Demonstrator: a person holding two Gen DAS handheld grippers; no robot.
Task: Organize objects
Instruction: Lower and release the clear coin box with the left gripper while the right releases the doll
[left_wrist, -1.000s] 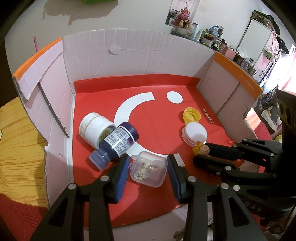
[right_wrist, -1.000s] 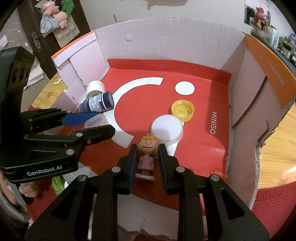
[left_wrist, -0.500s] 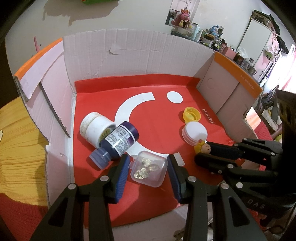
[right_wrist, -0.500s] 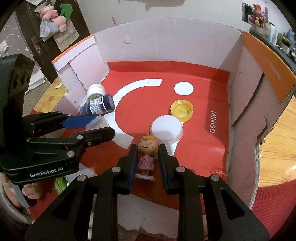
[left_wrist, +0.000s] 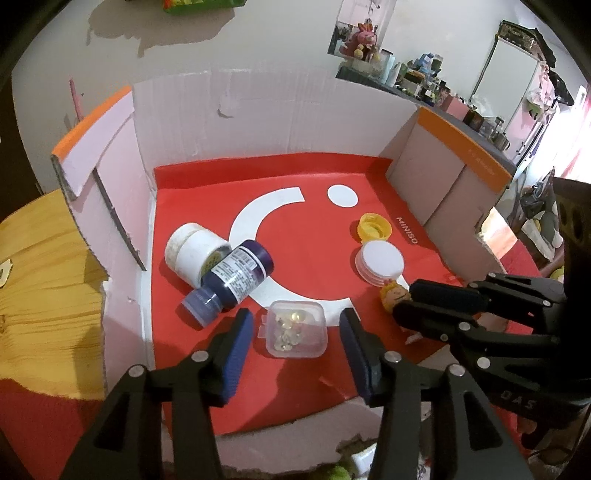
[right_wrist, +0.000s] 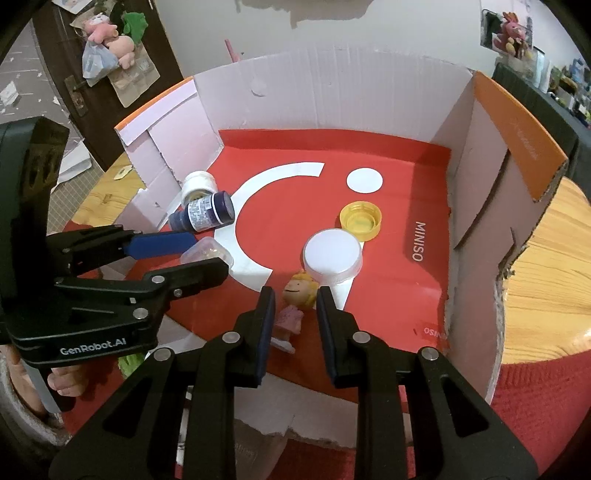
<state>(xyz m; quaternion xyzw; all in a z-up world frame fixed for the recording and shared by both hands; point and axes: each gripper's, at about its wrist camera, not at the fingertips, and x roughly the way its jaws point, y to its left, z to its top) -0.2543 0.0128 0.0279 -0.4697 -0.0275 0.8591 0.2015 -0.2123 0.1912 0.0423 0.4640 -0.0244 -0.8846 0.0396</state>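
The left gripper (left_wrist: 297, 328) has just been opening, its jaws now clear of the clear box (left_wrist: 296, 328) between them. The right gripper (right_wrist: 293, 314) pinches the figurine (right_wrist: 293, 304), which probably needs setting down next.

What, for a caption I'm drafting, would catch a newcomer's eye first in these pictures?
The bright red liner with its white crescent, flooring a cardboard box, dominates. At its near edge the right tongs pinch a small blonde figurine, tilted, while the left tongs, jaws just opening, straddle a clear lidded box of small trinkets without touching it. Toward the left wall, a dark blue bottle lies on its side against a white jar.
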